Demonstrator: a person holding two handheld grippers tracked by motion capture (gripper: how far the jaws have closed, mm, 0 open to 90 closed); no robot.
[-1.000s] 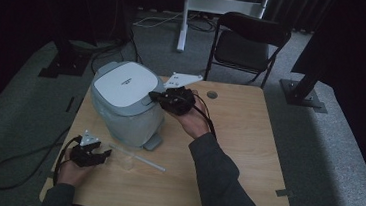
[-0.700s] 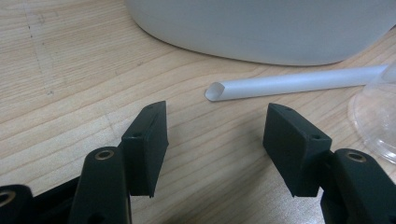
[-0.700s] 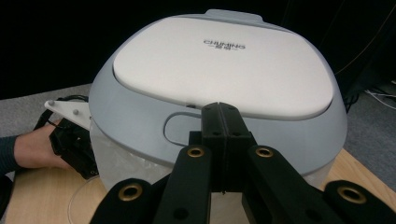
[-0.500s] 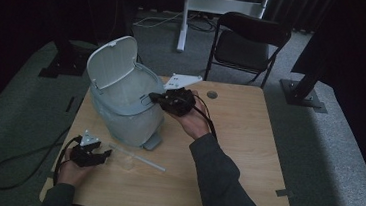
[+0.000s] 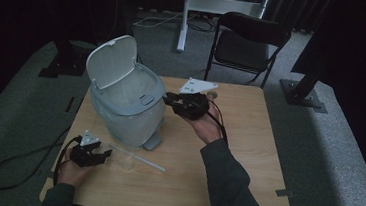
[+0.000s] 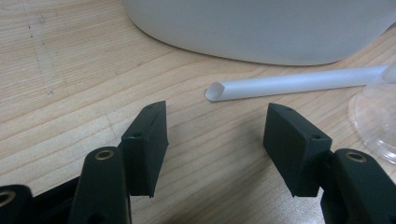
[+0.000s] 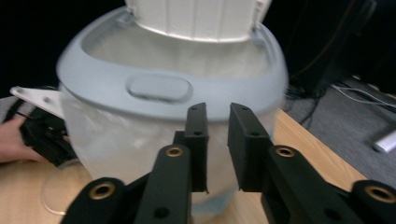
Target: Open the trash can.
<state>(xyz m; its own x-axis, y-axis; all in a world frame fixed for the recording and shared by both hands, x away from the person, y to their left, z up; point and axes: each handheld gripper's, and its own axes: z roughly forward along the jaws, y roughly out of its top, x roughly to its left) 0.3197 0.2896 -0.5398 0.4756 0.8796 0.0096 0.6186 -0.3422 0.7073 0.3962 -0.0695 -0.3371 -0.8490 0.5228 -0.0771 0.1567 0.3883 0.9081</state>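
- The right gripper [image 5: 169, 99] is just beside the rim of the bin [image 5: 134, 119]; its jaws have just been opening, a small gap is between them and nothing is in it.
- The bin stands on the table [image 5: 247, 154], its lid [image 5: 110, 61] raised.
- The left gripper [image 5: 103, 155] rests in front of the bin, jaws wide apart and empty.
- A straw [image 6: 289, 84] lies on the table between this gripper and the bin.

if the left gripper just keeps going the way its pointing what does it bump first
Most likely the straw, lying across the table just ahead of the open left gripper. Behind it stands the trash bin. How high the jaws pass above the wood is unclear, so they might skim over the straw.
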